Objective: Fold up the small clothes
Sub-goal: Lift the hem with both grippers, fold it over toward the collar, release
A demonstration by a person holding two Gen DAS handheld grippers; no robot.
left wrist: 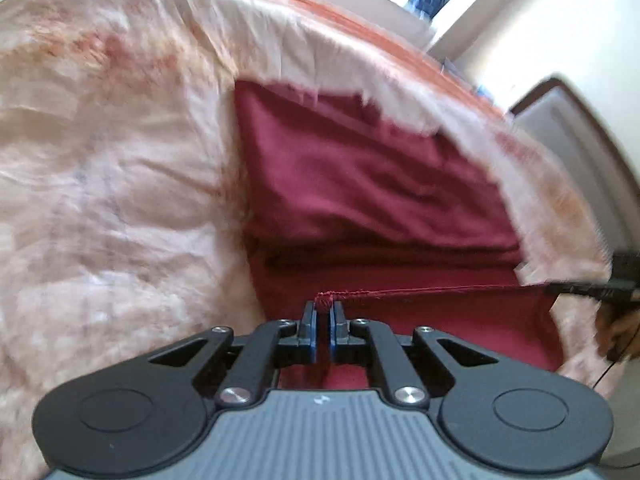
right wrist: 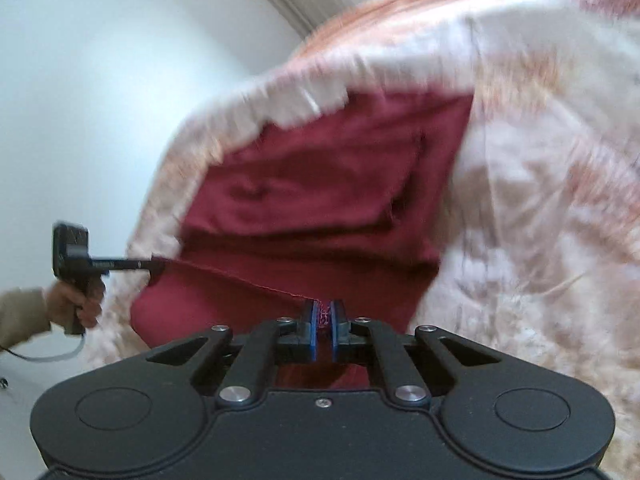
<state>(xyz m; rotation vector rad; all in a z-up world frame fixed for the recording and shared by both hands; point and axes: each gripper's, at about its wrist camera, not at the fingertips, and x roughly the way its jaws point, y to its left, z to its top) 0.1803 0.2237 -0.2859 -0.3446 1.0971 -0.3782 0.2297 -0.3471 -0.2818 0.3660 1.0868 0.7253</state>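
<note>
The left gripper [left wrist: 325, 312] is clamped on one end of the dark red garment's [left wrist: 360, 184] hemmed edge; in its own view that hem runs taut toward 3 o'clock, where the right gripper [left wrist: 560, 289] pinches the other end. The rest of the garment lies on the pink-and-cream bedspread [left wrist: 112, 184], already doubled in a layer or two, with the lifted edge above it. In the right wrist view the right gripper [right wrist: 325, 312] is likewise closed on the hem, and the left gripper [right wrist: 157, 267] sits at 9 o'clock, held by the person's hand [right wrist: 74, 304]. Judging from this, the step is carrying the edge over: both ends should travel level and equally tense, then land square on the far edge. A pale wall [right wrist: 100, 100] rises at 10 o'clock, and both views are motion-blurred
</note>
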